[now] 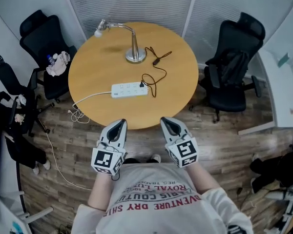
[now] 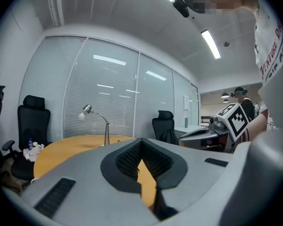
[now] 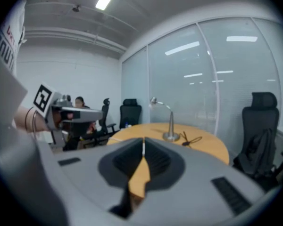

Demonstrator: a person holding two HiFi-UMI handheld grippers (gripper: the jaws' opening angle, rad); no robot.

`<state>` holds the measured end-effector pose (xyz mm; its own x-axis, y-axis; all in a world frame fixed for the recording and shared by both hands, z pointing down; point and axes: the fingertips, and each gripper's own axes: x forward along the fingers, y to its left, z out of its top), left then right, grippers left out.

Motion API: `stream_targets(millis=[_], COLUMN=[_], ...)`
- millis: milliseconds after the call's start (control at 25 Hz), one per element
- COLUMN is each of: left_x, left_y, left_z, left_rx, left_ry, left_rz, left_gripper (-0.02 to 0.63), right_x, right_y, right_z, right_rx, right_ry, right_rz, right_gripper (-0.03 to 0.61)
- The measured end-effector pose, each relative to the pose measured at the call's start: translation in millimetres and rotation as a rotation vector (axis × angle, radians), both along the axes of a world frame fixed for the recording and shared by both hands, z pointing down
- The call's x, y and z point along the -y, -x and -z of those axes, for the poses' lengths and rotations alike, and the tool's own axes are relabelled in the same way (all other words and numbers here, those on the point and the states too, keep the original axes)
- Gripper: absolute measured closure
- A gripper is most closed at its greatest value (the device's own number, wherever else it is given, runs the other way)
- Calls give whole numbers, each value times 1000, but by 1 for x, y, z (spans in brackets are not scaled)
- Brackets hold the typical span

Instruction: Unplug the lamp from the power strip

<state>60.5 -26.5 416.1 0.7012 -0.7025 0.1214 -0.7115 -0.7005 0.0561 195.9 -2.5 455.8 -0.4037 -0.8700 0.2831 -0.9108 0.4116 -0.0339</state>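
Head view: I see a round desk [image 1: 88, 77] w/ a smooth honey-coloured wood-look top. The power strip [image 1: 129, 89], a long flat white plastic bar, lies approx mid-desk. A small black plug [image 1: 142, 85] is seated in the strip near its right end, so the lamp isn't unplugged yet. From the plug a thin black cord [image 1: 156, 72] runs in loose loops beyond the strip, thickened to a small dark oblong at one spot. It ends at the lamp [image 1: 135, 56]: round shiny metal base, slim upright stem, curved gooseneck, small pale head. The lamp stands past the strip's far side. A white cable [image 1: 90, 98] leaves the strip's left end and drops over the desk edge.

Both tools hang on the strip's near side, off the desk rim, well apart from the strip, touching nothing. Left hand-held gripper [image 1: 120, 125]: matte grey shell, black ribbed pads. The left gripper view shows the pads meeting at the tip, jaws together, nothing btwn them. Right hand-held gripper [image 1: 166, 122]: same build. The right gripper view shows its jaws closed tip to tip, also empty. Each carries a cube w/ black-and-white square markers at its rear.

A black padded office chair [image 1: 234, 67] sits far right of the strip, on a wood-plank floor [image 1: 224, 140].
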Motion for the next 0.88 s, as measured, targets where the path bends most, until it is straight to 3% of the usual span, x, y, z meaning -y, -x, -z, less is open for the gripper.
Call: stream_targets(millis=[280, 560, 880], left_x=[30, 86, 175], left_y=[-21, -29, -30], left_z=[-10, -26, -46], left_rx=[82, 68, 46], left_ry=[-4, 31, 63], left_rz=[19, 21, 23], left_gripper=[586, 586, 586], right_x=[39, 101, 177], right_y=[-17, -22, -13], right_z=[-19, -32, -55], right_rx=[39, 30, -6], right_ry=[50, 73, 161], right_rz=[39, 44, 83], right_gripper=[548, 548, 548])
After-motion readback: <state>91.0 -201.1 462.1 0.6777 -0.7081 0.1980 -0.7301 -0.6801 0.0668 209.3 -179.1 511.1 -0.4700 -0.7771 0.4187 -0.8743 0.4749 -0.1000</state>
